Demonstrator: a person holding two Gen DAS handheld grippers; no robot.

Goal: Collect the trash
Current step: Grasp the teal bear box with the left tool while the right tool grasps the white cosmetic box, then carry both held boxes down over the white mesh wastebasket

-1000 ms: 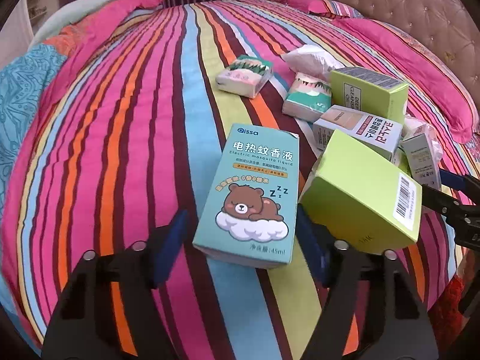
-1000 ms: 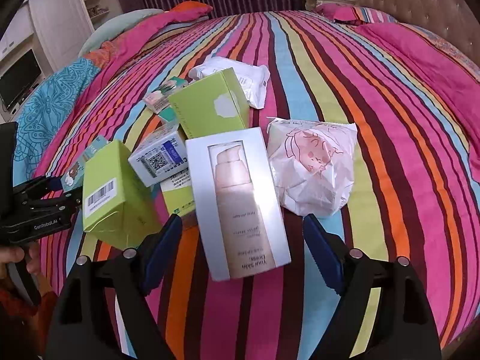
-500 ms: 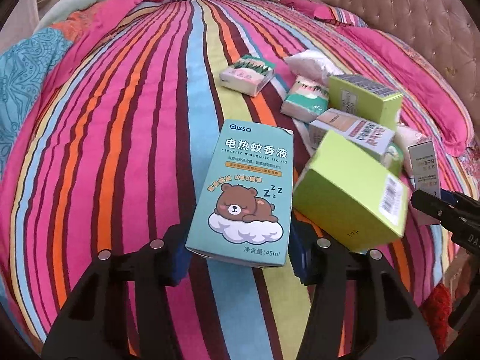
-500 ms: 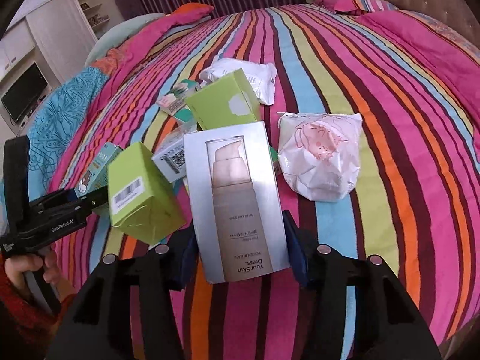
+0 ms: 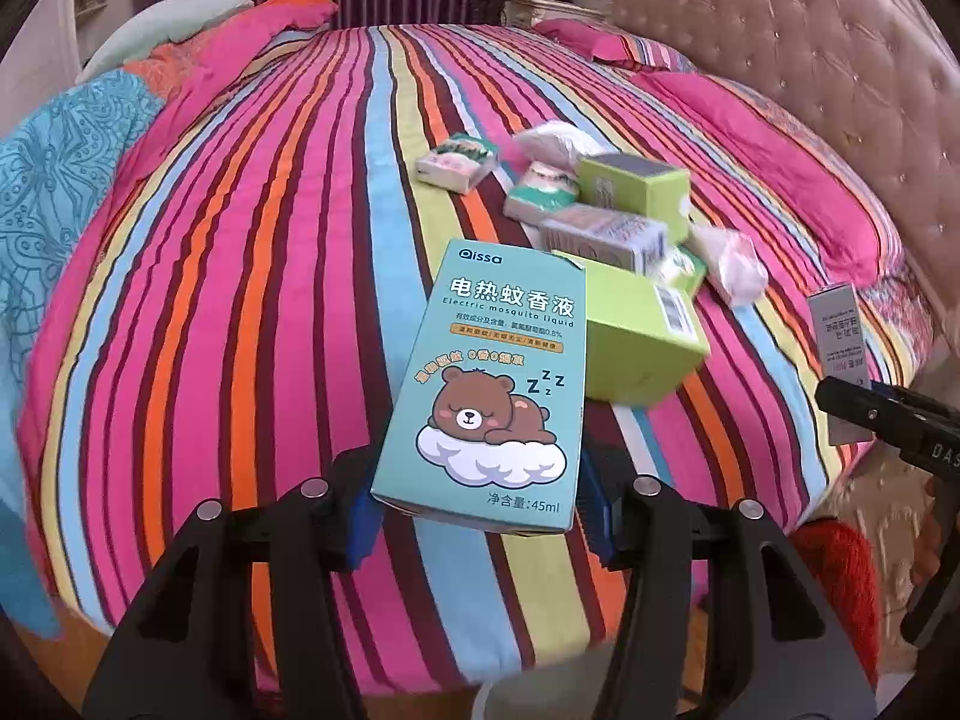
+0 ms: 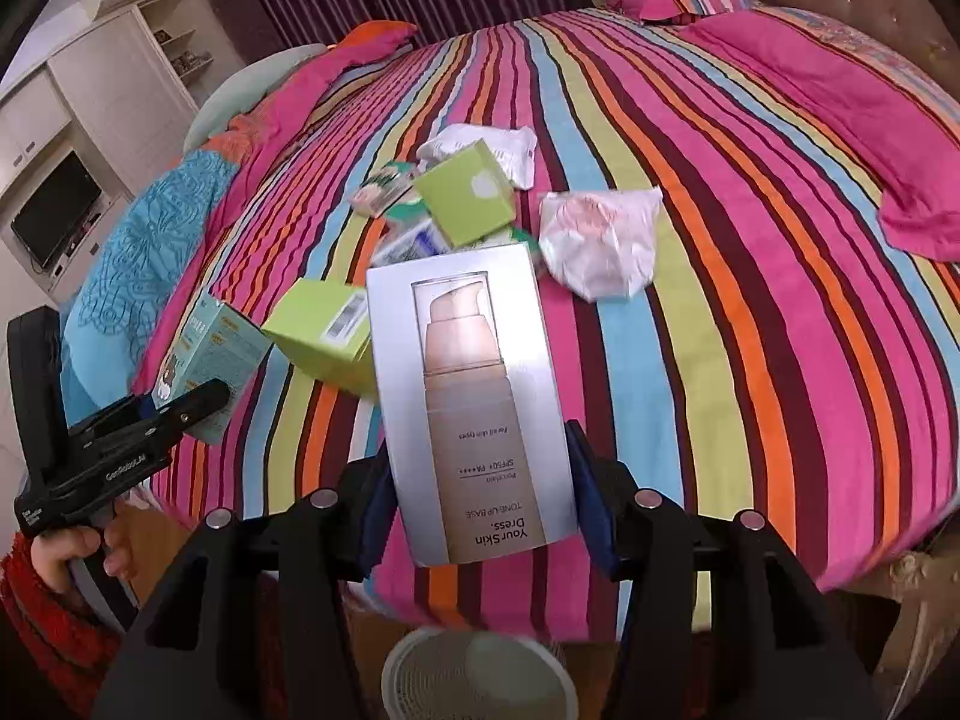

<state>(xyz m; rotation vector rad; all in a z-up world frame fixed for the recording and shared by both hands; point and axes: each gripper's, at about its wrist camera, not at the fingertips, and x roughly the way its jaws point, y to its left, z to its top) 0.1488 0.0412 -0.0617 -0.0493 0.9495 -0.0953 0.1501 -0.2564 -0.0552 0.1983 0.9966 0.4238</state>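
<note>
My left gripper (image 5: pixel 480 504) is shut on a teal mosquito-liquid box (image 5: pixel 492 378) with a sleeping bear, held up above the striped bed. My right gripper (image 6: pixel 480 498) is shut on a silver skin-cream box (image 6: pixel 474 402), also lifted off the bed. More trash lies on the bed: a green box (image 5: pixel 642 342), another green box (image 5: pixel 633 186), a white-blue carton (image 5: pixel 600 234), small tissue packs (image 5: pixel 456 162) and crumpled white wrappers (image 6: pixel 600 240). The teal box also shows in the right wrist view (image 6: pixel 210 366).
A white round bin (image 6: pixel 480 675) stands on the floor below my right gripper, at the bed's near edge. A tufted headboard (image 5: pixel 810 60) and pink pillows (image 5: pixel 780 168) are on the right. A white cabinet with a TV (image 6: pixel 54 210) stands far left.
Both grippers closed on their boxes, lifted them and pulled back from the bed. The bed's near edge and the bin have come into view.
</note>
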